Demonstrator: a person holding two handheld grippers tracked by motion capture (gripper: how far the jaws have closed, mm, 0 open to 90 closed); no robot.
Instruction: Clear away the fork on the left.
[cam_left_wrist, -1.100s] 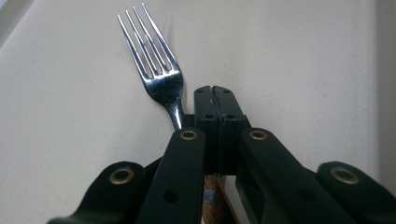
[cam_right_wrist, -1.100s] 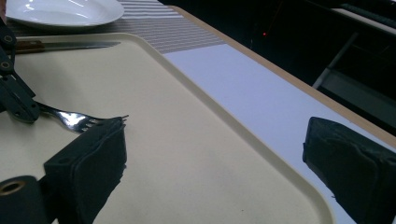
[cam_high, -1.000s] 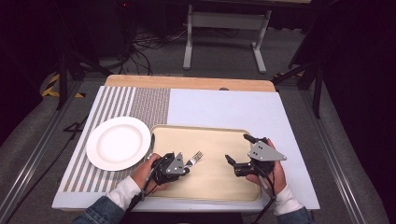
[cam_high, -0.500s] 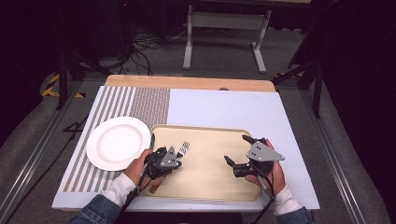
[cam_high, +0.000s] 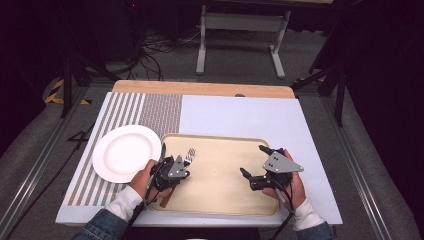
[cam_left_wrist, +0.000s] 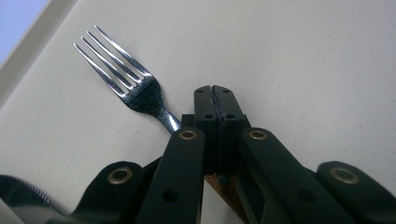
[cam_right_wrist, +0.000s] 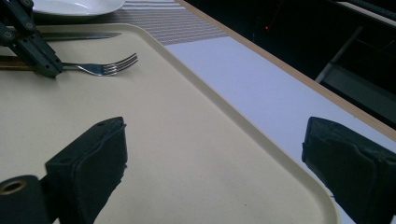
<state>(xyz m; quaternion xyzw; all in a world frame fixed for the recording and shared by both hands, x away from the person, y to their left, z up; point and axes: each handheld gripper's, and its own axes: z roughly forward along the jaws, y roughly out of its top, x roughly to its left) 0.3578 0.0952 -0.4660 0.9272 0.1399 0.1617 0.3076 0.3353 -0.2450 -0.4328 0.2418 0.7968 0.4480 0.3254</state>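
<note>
Your left gripper (cam_high: 186, 159), clamped on the fork (cam_left_wrist: 133, 84), has carried it toward the tray's (cam_high: 220, 196) left edge near the plate (cam_high: 125, 152); right gripper (cam_high: 256, 165) idles wide, so placement looks next.

A tray (cam_high: 220, 200) lies on the table (cam_high: 250, 117) at its near edge, with a plate (cam_high: 125, 151) just beside it on the left, resting on a placemat (cam_high: 150, 107). A fork (cam_left_wrist: 123, 77) lies in the tray's left part, tines pointing away from the person, and a knife (cam_high: 163, 152) lies along the tray's left rim. The left gripper (cam_high: 172, 172) sits over the fork's handle; the right gripper (cam_high: 252, 162) hovers over the tray's right part
</note>
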